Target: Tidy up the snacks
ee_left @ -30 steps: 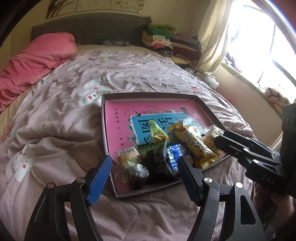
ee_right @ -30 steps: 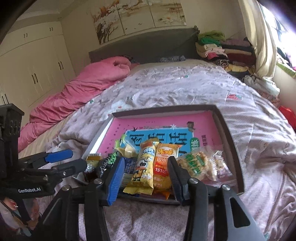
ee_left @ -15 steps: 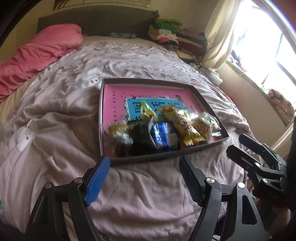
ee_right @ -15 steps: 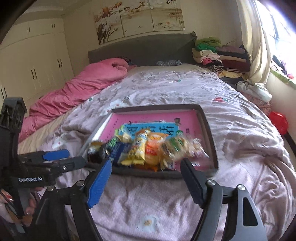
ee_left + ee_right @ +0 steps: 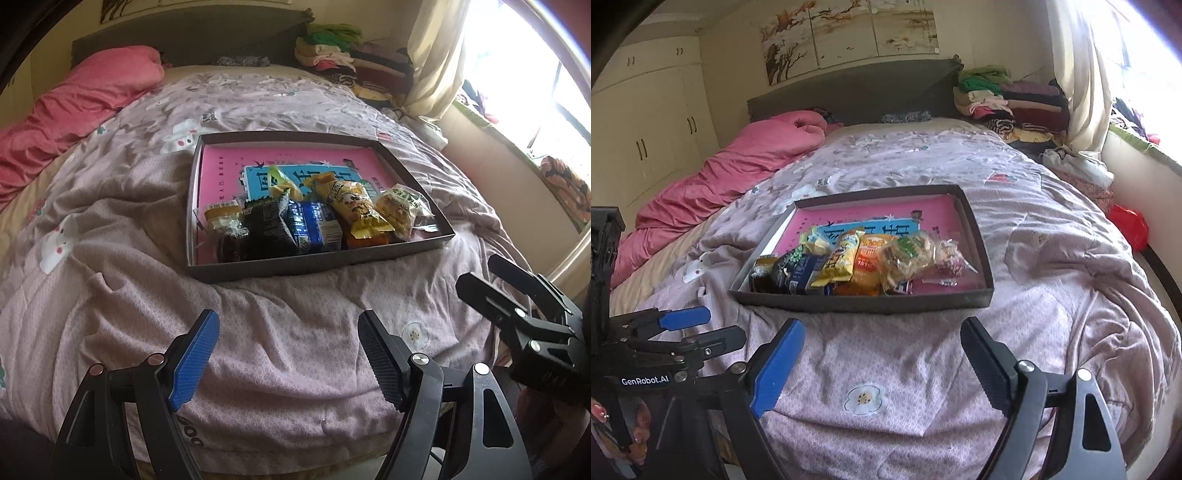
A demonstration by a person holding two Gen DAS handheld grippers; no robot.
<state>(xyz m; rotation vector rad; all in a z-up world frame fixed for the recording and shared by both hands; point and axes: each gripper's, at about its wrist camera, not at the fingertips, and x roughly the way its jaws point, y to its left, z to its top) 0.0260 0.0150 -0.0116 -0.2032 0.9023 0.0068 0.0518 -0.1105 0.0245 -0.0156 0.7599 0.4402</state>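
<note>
Bedroom, mauve quilt [image 5: 147,229] under both my claws. Left claw [image 5: 288,362] wide, empty. Right claw [image 5: 882,365] empty too, jaws opening. Tray [image 5: 864,303] of snacks [image 5: 317,218] sits ahead of both, well clear. Right view alone catches wardrobe [image 5: 646,122], paintings [image 5: 849,33]; left view doesn't.

Tray [image 5: 325,264]: dark grey walls, pink floor bearing a blue printed panel [image 5: 258,181]. Snacks [image 5: 314,218]: yellow, orange, black and blue-white wrappers. Quilt [image 5: 110,229]: mauve, printed with white rabbits and flowers. Blanket [image 5: 738,166]: plain pink. Headboard [image 5: 857,92]: dark grey. Wardrobe [image 5: 646,110]: cream.
</note>
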